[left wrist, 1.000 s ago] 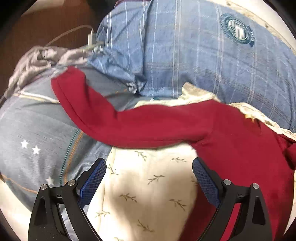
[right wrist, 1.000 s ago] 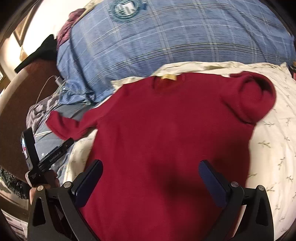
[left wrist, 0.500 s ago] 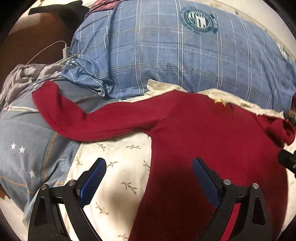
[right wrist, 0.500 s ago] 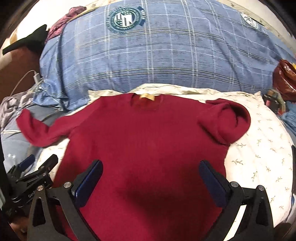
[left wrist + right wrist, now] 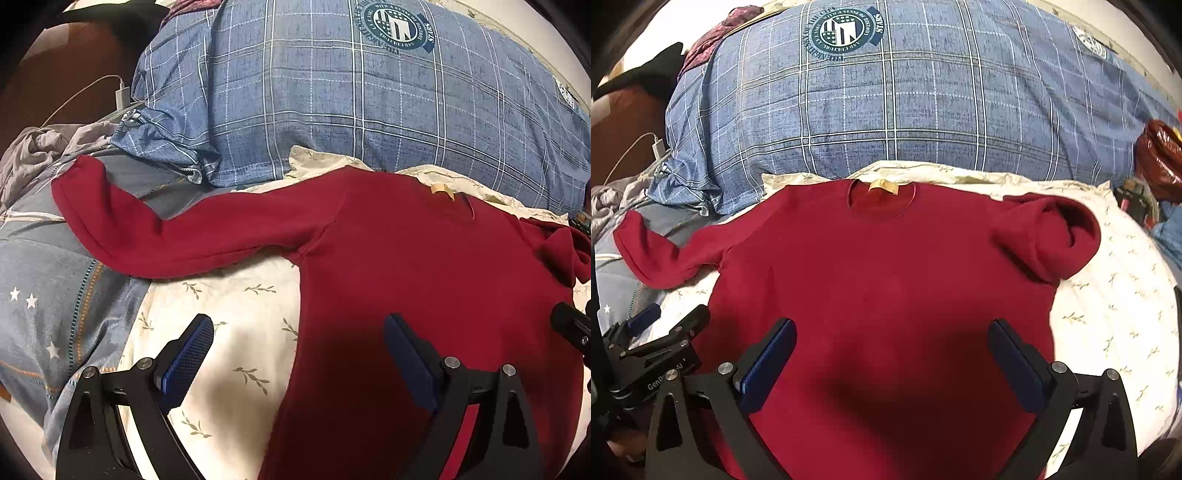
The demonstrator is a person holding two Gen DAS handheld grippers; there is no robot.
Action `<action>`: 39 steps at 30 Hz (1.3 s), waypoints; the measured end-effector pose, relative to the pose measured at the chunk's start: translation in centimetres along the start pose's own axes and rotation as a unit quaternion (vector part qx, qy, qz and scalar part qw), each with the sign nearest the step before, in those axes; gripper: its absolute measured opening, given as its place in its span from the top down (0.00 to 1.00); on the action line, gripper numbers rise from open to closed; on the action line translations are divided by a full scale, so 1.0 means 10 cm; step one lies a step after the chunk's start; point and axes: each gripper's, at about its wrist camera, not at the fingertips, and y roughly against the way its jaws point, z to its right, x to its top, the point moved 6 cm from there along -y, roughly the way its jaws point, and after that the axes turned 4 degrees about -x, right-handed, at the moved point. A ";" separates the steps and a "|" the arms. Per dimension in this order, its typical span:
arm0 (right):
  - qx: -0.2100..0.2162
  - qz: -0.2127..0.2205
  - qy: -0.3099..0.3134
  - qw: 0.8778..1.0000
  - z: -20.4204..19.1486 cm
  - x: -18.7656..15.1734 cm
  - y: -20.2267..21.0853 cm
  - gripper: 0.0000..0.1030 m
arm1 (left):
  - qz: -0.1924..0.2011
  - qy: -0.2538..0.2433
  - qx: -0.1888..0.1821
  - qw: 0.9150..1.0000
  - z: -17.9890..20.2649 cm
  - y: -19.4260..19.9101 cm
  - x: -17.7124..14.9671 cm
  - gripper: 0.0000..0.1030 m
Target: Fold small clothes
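A red sweater (image 5: 886, 288) lies flat, neck away from the viewer, on a cream leaf-print sheet (image 5: 1108, 314) on a bed, just in front of a large blue plaid pillow (image 5: 905, 103). Its body is spread smooth — likely laid out so the sleeves can be folded in first. One sleeve (image 5: 166, 236) stretches straight out to the left over a grey-blue starred quilt (image 5: 48, 288); the other sleeve (image 5: 1056, 236) is bunched up at the right shoulder. The left tool (image 5: 299, 343) hovers spread wide and empty over the sweater's left edge; the right tool (image 5: 892, 341) hangs equally wide and empty above the lower middle. Nothing is folded yet.
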 end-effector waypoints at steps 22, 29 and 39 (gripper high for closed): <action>0.028 -0.040 -0.014 0.999 -0.07 -0.15 -0.19 0.00 | -0.003 -0.005 0.004 1.000 -0.01 -0.10 -0.03 0.10; 0.024 -0.042 -0.008 0.999 -0.09 -0.16 -0.24 0.00 | -0.009 -0.001 0.004 1.000 -0.03 -0.16 -0.03 0.10; 0.004 -0.043 -0.020 0.999 -0.01 -0.15 -0.31 0.00 | -0.009 -0.009 -0.003 1.000 0.01 -0.22 -0.03 0.10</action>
